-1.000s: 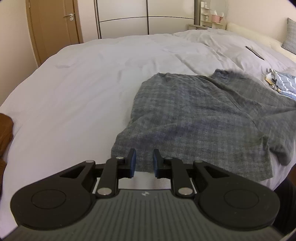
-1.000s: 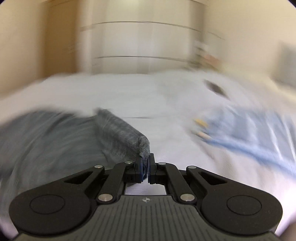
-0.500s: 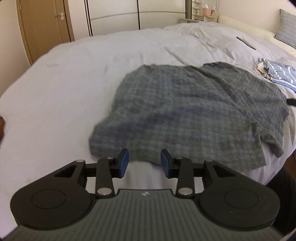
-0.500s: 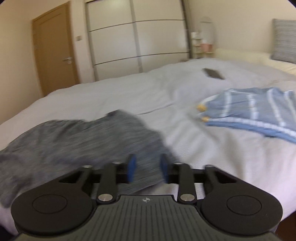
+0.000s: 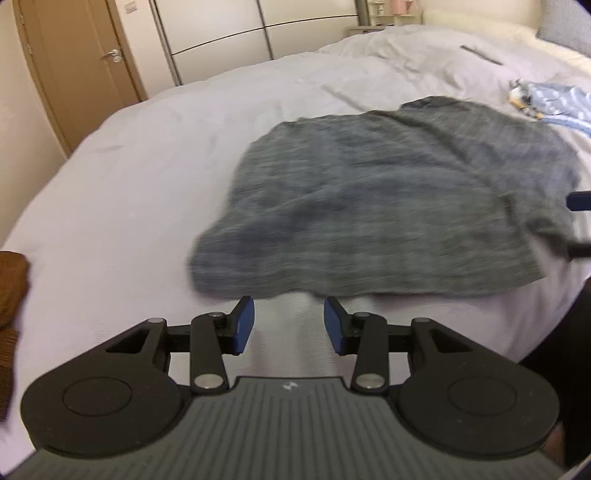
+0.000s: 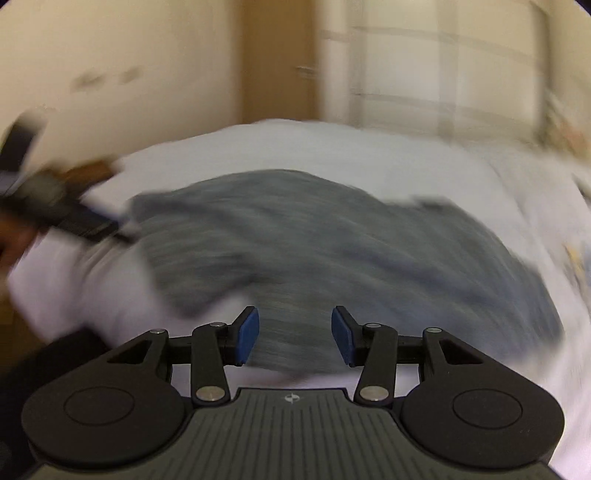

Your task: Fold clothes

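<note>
A grey checked shirt [image 5: 388,199] lies spread on the white bed [image 5: 147,184], folded over itself. My left gripper [image 5: 289,323] hovers just short of the shirt's near hem, its jaws opening, with only bedsheet between the blue pads. In the blurred right wrist view the same shirt [image 6: 332,243] fills the middle, and my right gripper [image 6: 295,334] hangs over its near edge, jaws opening, gripping nothing. The right gripper's tip shows at the right edge of the left wrist view. The left gripper [image 6: 88,221] appears as a dark smear at the left of the right wrist view.
A blue striped garment [image 5: 554,103] lies at the bed's far right, and a dark flat object [image 5: 480,54] beyond it. Brown fabric [image 5: 11,288] sits at the bed's left edge. A wooden door [image 5: 85,62] and white wardrobe [image 5: 258,33] stand behind the bed.
The right gripper let go of the shirt's folded corner, opened and swung left across the bed. The left gripper opened wider and drew back a little from the hem.
</note>
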The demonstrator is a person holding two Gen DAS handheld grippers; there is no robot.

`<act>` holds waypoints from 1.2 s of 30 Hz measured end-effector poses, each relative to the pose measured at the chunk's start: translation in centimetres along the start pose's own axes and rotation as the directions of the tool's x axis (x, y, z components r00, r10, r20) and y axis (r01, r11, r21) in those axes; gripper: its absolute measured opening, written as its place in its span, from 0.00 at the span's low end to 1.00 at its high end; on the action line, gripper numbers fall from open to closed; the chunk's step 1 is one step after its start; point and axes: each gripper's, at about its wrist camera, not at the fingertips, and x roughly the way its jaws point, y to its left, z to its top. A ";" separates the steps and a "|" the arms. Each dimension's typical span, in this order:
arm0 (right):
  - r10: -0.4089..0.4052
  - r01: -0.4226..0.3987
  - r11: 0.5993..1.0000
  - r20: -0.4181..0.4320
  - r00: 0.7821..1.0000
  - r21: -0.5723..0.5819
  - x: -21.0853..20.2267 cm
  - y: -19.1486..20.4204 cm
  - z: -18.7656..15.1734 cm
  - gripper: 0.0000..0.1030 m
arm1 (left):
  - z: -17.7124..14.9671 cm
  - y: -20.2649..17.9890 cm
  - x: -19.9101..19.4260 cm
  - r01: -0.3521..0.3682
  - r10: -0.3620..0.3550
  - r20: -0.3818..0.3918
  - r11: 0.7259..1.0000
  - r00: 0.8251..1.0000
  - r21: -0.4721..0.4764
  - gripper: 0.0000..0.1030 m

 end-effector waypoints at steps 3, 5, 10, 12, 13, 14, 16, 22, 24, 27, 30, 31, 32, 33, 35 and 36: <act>0.021 -0.019 0.978 0.007 1.000 -0.207 1.3 3.9 0.6 0.52 | -0.4 2.8 0.5 -0.004 0.005 0.013 0.999 1.000 -0.048 0.38; 0.023 -0.021 0.950 0.004 1.000 -0.312 2.2 5.5 0.8 0.53 | -0.5 4.9 1.1 0.026 -0.022 0.039 0.996 0.999 -0.082 0.38; -0.006 0.002 0.835 -0.005 1.000 -0.550 4.1 7.9 0.3 0.54 | -0.2 9.6 3.7 0.253 -0.234 0.122 0.950 0.965 -0.182 0.39; -0.009 -0.002 0.809 -0.017 1.000 -0.587 4.6 8.0 0.0 0.55 | 0.0 11.0 5.5 0.376 -0.358 0.118 0.891 0.926 -0.255 0.39; -0.016 0.001 0.795 -0.019 1.000 -0.607 4.8 8.1 -0.2 0.55 | 0.1 11.3 6.3 0.415 -0.403 0.102 0.868 0.910 -0.273 0.37; -0.024 0.005 0.780 -0.022 0.999 -0.626 5.0 8.2 -0.3 0.55 | 0.4 11.4 6.9 0.438 -0.435 0.079 0.851 0.897 -0.289 0.34; -0.040 0.014 0.750 -0.024 0.999 -0.662 5.5 8.1 -0.4 0.55 | 0.9 12.0 7.5 0.478 -0.494 0.043 0.810 0.868 -0.339 0.03; -0.047 0.007 0.600 -0.026 0.999 -0.800 6.1 8.1 -1.1 0.46 | 2.4 15.3 5.4 0.554 -0.576 0.111 0.690 0.810 -0.467 0.03; -0.045 0.008 0.533 -0.019 0.999 -0.846 6.1 8.2 -1.5 0.46 | 2.6 15.9 5.0 0.567 -0.589 0.124 0.667 0.798 -0.483 0.03; -0.044 0.011 0.467 -0.011 0.999 -0.884 6.0 8.1 -2.0 0.46 | 2.6 16.3 5.4 0.567 -0.606 0.113 0.640 0.787 -0.519 0.03; -0.024 0.000 0.462 -0.013 1.000 -0.887 6.1 7.9 -1.9 0.18 | 1.9 16.9 5.2 0.551 -0.605 0.109 0.616 0.789 -0.563 0.03; -0.014 -0.009 0.473 -0.018 1.000 -0.881 6.1 7.8 -1.7 0.05 | 1.7 17.1 4.8 0.548 -0.600 0.114 0.615 0.792 -0.567 0.02; 0.001 -0.011 0.504 -0.012 1.000 -0.864 5.7 7.7 -1.2 0.05 | 1.5 17.3 4.4 0.542 -0.590 0.121 0.616 0.798 -0.572 0.02; 0.022 -0.006 0.561 0.008 1.000 -0.828 5.0 7.5 -0.2 0.05 | 1.3 17.7 4.2 0.526 -0.574 0.120 0.621 0.810 -0.581 0.02; 0.054 -0.011 0.701 0.039 0.998 -0.713 3.7 6.2 1.7 0.06 | 0.6 18.4 4.2 0.479 -0.534 0.101 0.637 0.839 -0.604 0.00; 0.074 -0.033 0.783 0.040 0.996 -0.621 3.4 5.0 2.6 0.06 | 0.3 18.7 4.3 0.458 -0.518 0.091 0.643 0.850 -0.613 0.00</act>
